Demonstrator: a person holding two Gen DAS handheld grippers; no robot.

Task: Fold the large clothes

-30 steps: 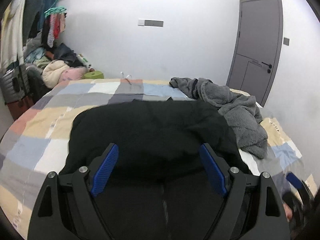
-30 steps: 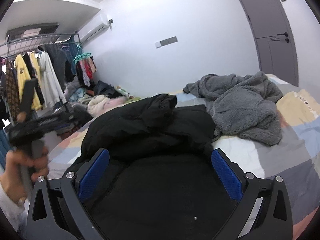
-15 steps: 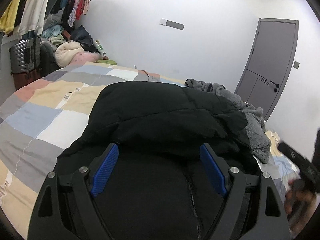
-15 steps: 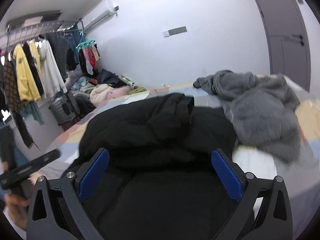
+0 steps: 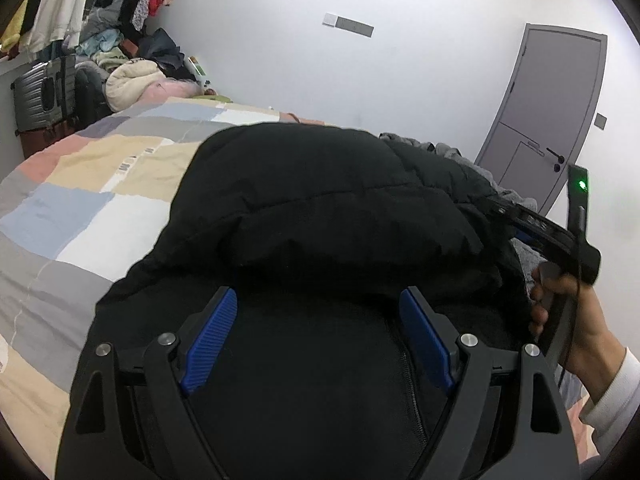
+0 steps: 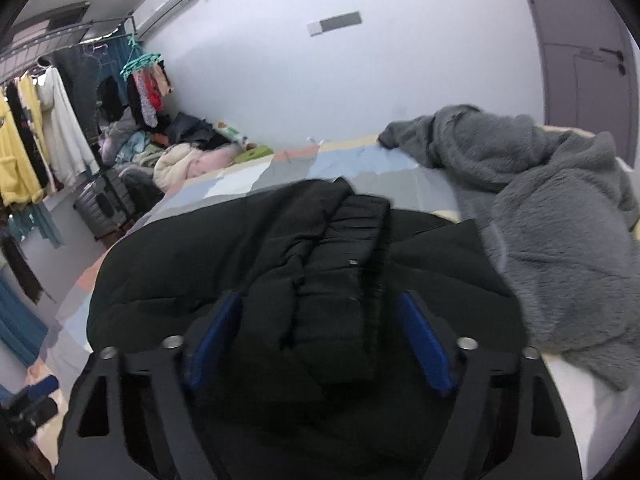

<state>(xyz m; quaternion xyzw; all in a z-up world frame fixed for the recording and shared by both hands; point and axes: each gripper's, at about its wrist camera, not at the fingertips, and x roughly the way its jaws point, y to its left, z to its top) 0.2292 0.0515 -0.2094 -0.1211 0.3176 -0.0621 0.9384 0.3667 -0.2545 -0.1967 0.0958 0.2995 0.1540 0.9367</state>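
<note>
Right tongs (image 6: 320, 340) astride jacket (image 6: 320, 264) sleeve.

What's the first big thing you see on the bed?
A big puffy black jacket fills the middle of the patchwork bed, right in front of both open grippers, left and right. Beside it on the right lies a fuzzy grey garment in a heap. Along the left wall hang bright clothes on a rack.

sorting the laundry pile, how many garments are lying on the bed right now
2: the black puffer jacket spread in the middle of the patchwork bed, and the grey fleece garment crumpled at its door side. More could be hidden beneath them.
</note>
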